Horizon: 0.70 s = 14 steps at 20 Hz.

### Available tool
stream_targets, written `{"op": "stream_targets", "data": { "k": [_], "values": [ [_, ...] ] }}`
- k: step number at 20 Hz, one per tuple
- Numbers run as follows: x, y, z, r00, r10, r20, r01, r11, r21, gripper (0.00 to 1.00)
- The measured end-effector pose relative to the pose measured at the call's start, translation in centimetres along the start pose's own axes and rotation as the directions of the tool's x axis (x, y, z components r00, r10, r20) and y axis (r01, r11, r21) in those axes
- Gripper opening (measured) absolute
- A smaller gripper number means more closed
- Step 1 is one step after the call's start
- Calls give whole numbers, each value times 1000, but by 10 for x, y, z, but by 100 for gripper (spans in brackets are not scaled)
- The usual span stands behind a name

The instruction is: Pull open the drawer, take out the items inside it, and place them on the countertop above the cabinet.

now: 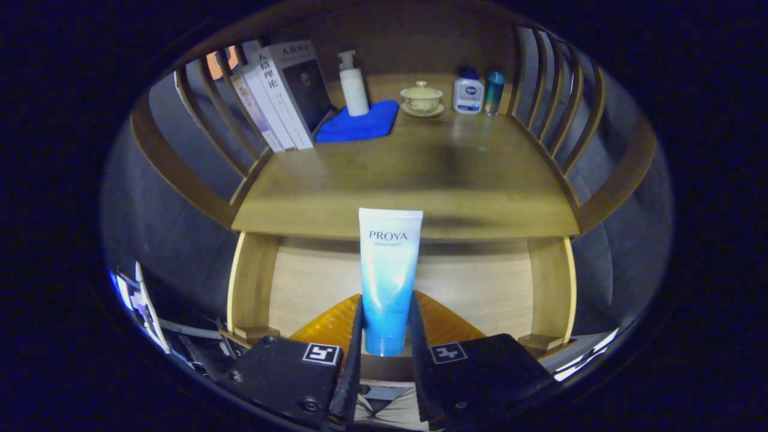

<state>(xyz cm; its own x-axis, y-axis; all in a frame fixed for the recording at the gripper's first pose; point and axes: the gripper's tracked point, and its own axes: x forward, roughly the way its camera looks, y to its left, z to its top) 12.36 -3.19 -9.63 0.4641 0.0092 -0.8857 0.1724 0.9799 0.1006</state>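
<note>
Tube (389, 282) of blue-and-white cream stands upright, cap end down, clamped between the fingers of the gripper (387, 336), in front of the cabinet and below the front edge of the countertop (420, 180). I judge the carry step underway. Next the tube must rise and go forward onto bare wood, short of the blue cloth (360, 123) and books (282, 96).
</note>
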Motion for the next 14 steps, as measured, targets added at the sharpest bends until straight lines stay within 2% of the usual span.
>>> {"op": "stream_targets", "data": {
  "k": [5,14],
  "values": [
    [2,8,39,999,-7,41,7,1000,3,41],
    [51,11,97,994,15,112,-15,1000,6,41]
  ]
}}
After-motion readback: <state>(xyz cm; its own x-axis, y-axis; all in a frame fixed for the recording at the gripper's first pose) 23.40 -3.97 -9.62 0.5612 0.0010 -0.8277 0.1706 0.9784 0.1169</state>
